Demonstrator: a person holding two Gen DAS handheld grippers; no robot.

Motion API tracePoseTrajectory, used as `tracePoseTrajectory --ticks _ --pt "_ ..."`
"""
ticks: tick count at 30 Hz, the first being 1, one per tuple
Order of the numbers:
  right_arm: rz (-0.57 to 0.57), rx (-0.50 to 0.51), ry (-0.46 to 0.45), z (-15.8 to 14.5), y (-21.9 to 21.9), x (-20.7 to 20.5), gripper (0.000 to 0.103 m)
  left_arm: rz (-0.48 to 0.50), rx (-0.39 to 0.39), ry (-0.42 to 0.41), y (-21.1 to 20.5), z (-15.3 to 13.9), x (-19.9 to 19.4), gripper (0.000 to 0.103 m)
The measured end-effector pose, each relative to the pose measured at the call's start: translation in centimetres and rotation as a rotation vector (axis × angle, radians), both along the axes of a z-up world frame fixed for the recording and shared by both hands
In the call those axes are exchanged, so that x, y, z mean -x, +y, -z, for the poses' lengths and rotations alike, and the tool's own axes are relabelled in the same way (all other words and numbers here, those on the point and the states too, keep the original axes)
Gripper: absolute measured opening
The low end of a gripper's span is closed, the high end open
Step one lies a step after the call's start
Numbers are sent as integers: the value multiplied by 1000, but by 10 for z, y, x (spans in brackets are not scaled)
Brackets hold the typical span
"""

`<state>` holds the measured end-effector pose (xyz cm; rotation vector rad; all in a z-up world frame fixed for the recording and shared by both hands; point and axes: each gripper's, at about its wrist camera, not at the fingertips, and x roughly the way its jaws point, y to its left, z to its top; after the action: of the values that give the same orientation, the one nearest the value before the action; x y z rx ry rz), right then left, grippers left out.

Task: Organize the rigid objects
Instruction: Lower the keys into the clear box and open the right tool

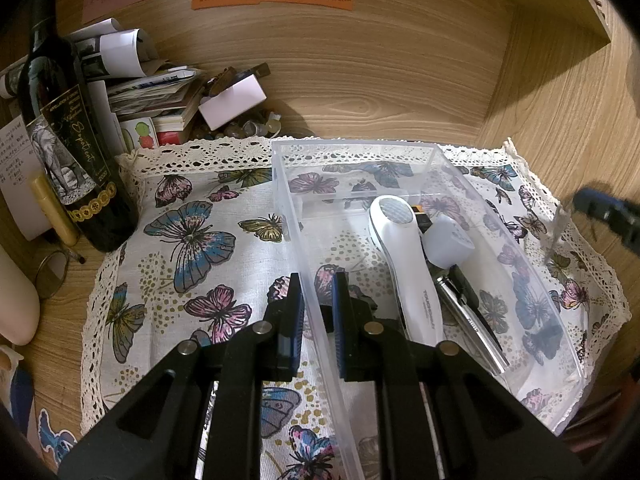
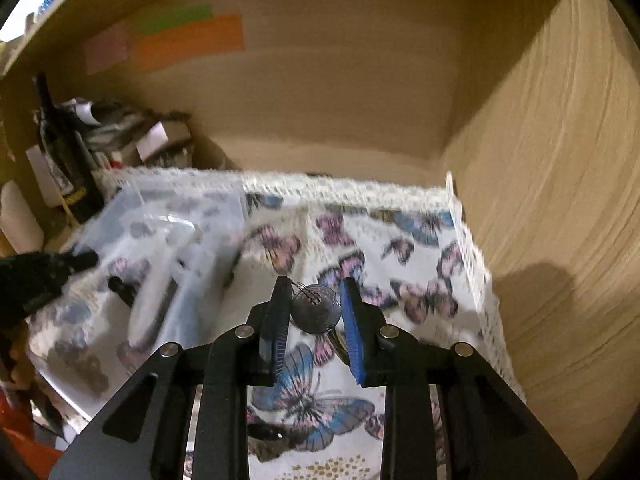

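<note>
Bin [image 1: 420, 152]: lying on butterfly cloth [image 1: 192, 240], holding white device [image 1: 404, 264], cap [image 1: 448, 240], metal tool [image 1: 472, 320].
Left gripper [image 1: 316, 312]: fingers clamping bin wall.
Right gripper [image 2: 316, 312]: fingers pinching key [image 2: 316, 310].

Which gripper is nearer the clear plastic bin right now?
Left. The left gripper has its jaws straddling the near-left wall of the clear bin. The right gripper, holding a key, is off to the bin's right, over the cloth.
</note>
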<state>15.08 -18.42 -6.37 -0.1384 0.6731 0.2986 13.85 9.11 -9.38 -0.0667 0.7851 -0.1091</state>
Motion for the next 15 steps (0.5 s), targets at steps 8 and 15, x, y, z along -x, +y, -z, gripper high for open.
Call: tracePoseTrajectory --ticks 8,15 --pt "-109 -26 -86 -28 35 4 23 0 -1 1 0 0 0 12" --pt "-221 -41 -100 -34 66 8 23 1 -1 1 1 1 -1 12"
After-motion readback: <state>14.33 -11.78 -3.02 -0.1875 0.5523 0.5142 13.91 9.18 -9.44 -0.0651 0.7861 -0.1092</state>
